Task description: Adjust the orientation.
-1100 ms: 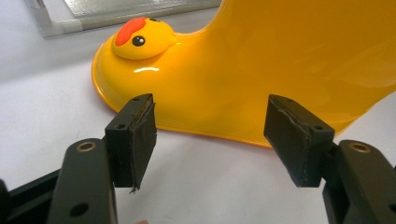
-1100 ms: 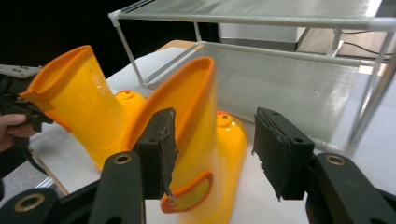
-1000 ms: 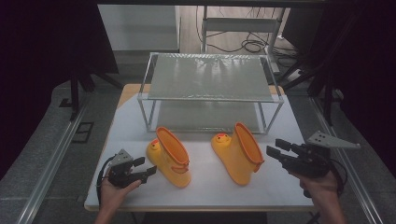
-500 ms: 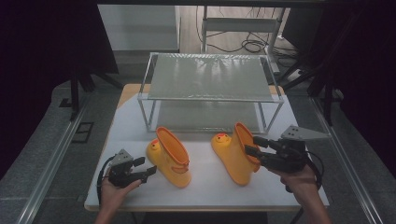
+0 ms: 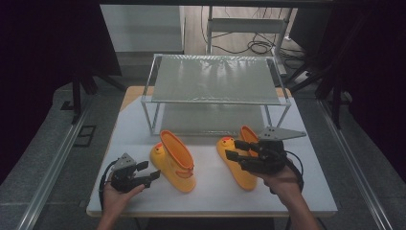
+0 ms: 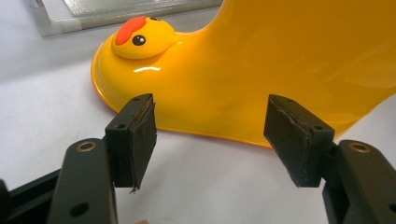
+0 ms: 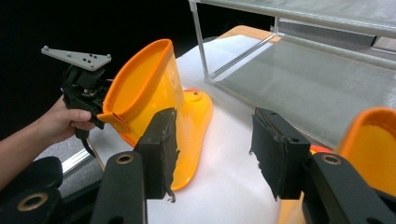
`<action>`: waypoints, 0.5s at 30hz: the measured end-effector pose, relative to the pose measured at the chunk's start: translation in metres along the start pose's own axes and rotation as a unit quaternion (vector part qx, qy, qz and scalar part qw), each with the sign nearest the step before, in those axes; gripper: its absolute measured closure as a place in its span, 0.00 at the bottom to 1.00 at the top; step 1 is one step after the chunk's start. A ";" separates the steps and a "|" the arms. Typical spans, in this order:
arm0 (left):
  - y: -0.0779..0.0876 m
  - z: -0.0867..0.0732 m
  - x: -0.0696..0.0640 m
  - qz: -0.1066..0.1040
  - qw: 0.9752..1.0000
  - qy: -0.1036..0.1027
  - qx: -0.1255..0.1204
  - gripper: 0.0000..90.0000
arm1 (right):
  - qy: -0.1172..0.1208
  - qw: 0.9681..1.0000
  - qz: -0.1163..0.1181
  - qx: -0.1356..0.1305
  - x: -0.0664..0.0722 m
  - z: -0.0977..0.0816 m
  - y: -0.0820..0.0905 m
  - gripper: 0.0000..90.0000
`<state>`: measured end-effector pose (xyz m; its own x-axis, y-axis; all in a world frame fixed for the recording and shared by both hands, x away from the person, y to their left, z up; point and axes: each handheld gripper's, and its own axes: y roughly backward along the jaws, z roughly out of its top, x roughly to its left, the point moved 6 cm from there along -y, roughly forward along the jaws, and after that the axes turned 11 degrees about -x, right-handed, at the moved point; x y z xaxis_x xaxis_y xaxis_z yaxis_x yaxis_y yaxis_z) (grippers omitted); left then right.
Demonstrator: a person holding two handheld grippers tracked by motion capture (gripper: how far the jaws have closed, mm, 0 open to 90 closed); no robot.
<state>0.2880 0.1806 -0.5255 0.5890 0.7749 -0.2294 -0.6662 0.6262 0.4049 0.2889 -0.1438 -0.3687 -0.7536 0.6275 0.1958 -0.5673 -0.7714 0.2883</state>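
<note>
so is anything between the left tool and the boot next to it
Nothing visible. The left tool stands open with bare white table between its jaws and the side of the left boot; it is not touching it.

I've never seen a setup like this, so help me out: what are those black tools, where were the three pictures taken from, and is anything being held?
A person holds a hand-operated claw in each hand: the left claw and the right claw. One picture looks down from above the white table; the other two come from cameras riding on each claw, looking along its jaws. On the table stand two yellow duck-faced rubber boots, the left boot and the right boot, before a metal shelf rack. Both claws are open and hold nothing; the right one hovers by the right boot.
</note>
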 end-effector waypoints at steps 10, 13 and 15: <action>-0.001 0.000 -0.001 -0.001 1.000 0.000 0.000 0.38 | 0.012 1.000 0.019 0.012 0.023 0.003 -0.018 0.54; -0.001 0.000 -0.001 -0.001 1.000 0.000 0.000 0.38 | 0.012 0.999 0.026 0.016 0.029 0.003 -0.027 0.54; -0.001 0.000 -0.001 -0.001 1.000 -0.001 0.000 0.38 | 0.011 0.999 0.029 0.019 0.032 0.004 -0.034 0.55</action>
<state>0.2882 0.1797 -0.5256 0.5908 0.7735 -0.2293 -0.6652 0.6279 0.4042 0.2853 -0.0975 -0.3688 -0.7921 0.5790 0.1933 -0.5098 -0.8016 0.3123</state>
